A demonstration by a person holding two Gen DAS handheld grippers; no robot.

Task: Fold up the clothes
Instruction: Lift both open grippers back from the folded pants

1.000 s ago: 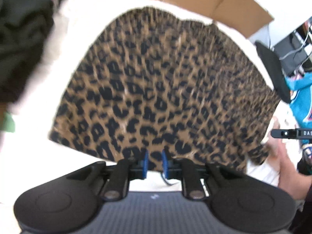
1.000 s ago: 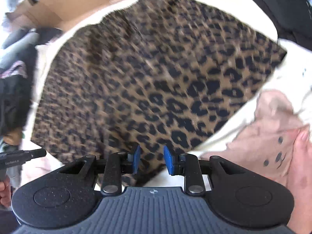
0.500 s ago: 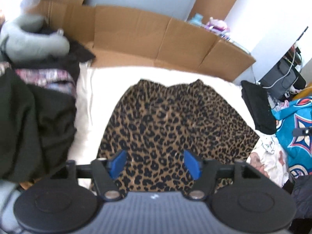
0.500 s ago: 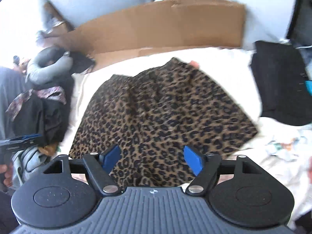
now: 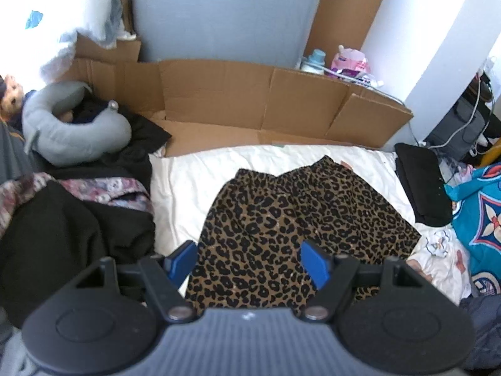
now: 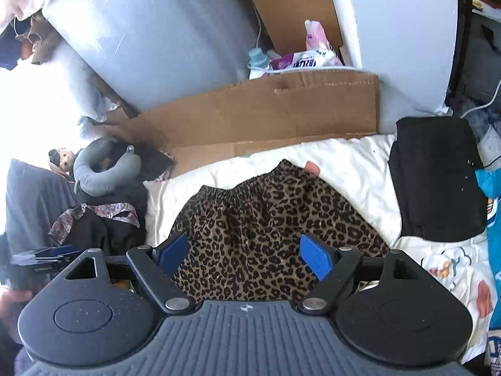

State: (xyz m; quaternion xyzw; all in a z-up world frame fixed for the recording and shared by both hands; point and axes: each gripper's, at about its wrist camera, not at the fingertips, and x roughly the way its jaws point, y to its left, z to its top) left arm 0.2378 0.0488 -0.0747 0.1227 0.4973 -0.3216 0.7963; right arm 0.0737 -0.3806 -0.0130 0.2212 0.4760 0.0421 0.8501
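Observation:
A leopard-print skirt (image 5: 297, 225) (image 6: 266, 225) lies spread flat on the white sheet (image 5: 188, 188) (image 6: 344, 169), its elastic waistband at the far end. My left gripper (image 5: 249, 263) hangs well above the skirt's near hem. Its jaws are opening, and nothing is between the blue pads (image 5: 181, 261). My right gripper (image 6: 244, 255) is also high over the near hem. Its jaws are opening too, and its pads (image 6: 314, 258) hold nothing. The near edge of the skirt is hidden behind both gripper bodies.
A heap of dark clothes (image 5: 62, 235) and a grey neck pillow (image 5: 69, 138) crowd the left side. Flattened cardboard (image 5: 250, 103) stands behind the sheet. A folded black garment (image 5: 419, 185) (image 6: 435, 181) and a blue patterned cloth (image 5: 482, 213) lie at the right.
Both grippers were nearly shut at the skirt's near hem. They have opened wide and risen far above it, and the skirt now lies flat below.

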